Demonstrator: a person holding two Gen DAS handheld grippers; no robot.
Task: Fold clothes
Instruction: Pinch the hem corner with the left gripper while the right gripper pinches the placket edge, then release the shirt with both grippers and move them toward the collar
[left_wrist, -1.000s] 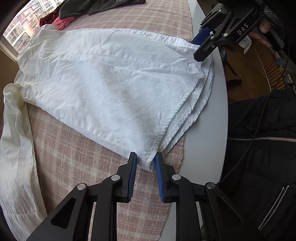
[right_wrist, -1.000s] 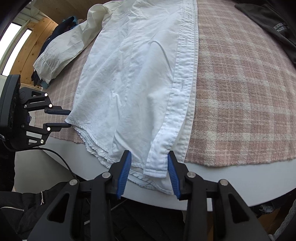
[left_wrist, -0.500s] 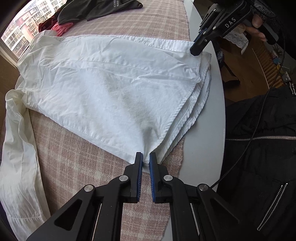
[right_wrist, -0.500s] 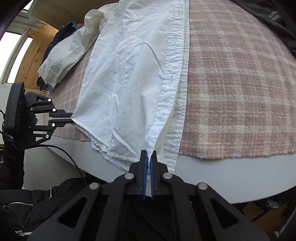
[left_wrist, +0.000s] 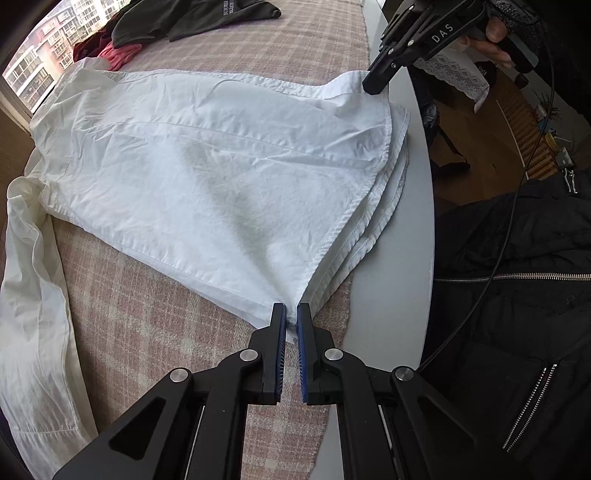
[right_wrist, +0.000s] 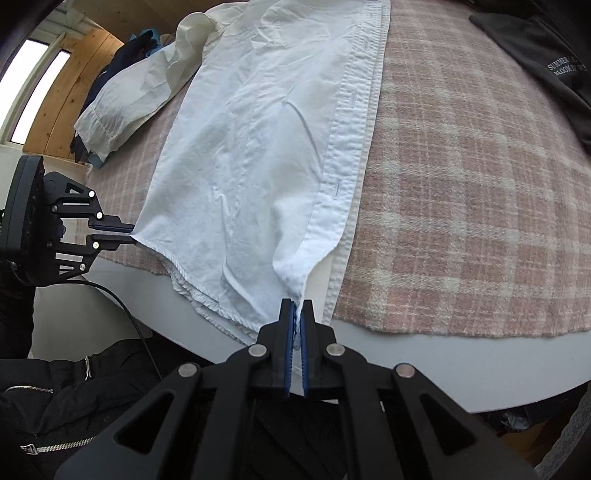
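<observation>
White cotton bunched between the blue pads hides the hem corners of the white shirt (left_wrist: 221, 177), and its far sleeve (right_wrist: 129, 107) runs out of clear sight near the frame edge. Crumpled and folded lengthwise with its button placket (right_wrist: 351, 122) uppermost, it lies on a pink plaid blanket (right_wrist: 461, 184) over the table (left_wrist: 391, 295). Both the left gripper (left_wrist: 291, 321) and right gripper (right_wrist: 297, 314) are clamped on its bottom hem.

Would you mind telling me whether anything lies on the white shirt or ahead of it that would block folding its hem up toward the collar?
Nothing visible does. Both the left gripper and right gripper already pinch the white shirt at its hem corners; the dark garment lies beyond the collar.
</observation>
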